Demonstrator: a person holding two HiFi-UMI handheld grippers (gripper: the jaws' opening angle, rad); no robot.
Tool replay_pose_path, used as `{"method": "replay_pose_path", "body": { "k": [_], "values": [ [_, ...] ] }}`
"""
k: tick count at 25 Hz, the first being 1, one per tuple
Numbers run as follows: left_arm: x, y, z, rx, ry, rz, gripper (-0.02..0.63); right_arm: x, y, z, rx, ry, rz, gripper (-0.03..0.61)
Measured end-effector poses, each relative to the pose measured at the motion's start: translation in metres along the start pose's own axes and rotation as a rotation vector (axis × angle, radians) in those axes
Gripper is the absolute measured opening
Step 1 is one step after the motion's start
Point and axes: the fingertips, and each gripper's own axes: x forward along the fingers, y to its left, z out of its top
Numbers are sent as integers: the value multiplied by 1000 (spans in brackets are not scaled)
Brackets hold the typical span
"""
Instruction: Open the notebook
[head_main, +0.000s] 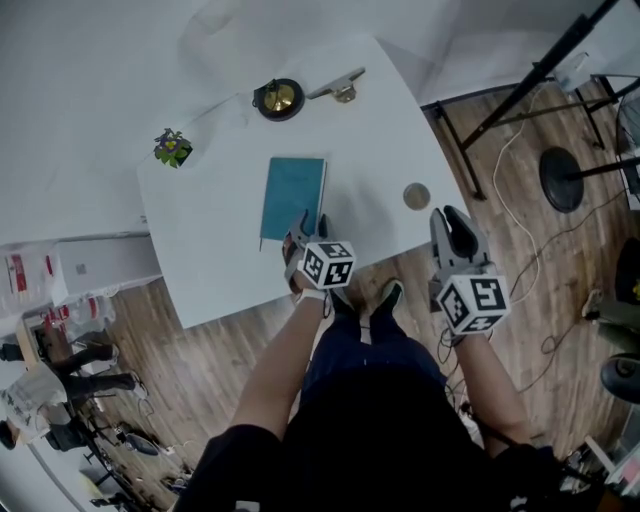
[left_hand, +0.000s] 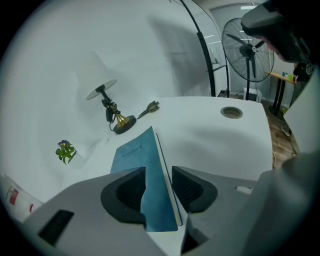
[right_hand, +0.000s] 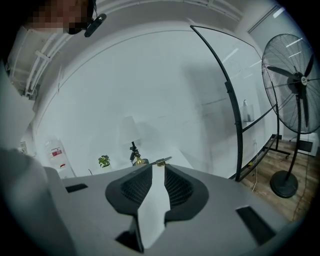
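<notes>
**Left claw astride the notebook's near end, right claw idle at the desk corner**

At the far left of the desk a small plant stood close to the left edge, with bare white surface between it and the notebook. Behind, a lamp sat near the far edge, and a metal clip lay just to its right. The whole left half of the desk's front was clear, down to the near edge, where wooden floor began.

The notebook lay in the middle of the desk, long side running away from the person, shut and flat. Its cover was teal with small lettering near the far end, and in the left gripper view a pale strip of pages showed along its right side.

The left claw was at the notebook's near right corner, close to the desk's near edge. Its jaws stood apart; the notebook's near end lay in the gap, its left part behind the left jaw, its right edge clear of the right jaw.

Further right, open desk separated the notebook from a round disc near the right edge. The right claw hung at the near right corner, just beside the disc, its jaws a little apart with only white desk showing between them. Past the right edge stood a fan on the floor.
</notes>
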Motion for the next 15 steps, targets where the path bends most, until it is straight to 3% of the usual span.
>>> {"method": "replay_pose_path", "body": {
  "k": [5, 15],
  "values": [
    [7, 3, -11, -39, 51, 20, 146, -3, -1, -3, -3, 7, 19, 74],
    [9, -2, -15, -13, 114, -12, 72, 0, 18, 5, -17, 6, 105, 40]
  ]
}}
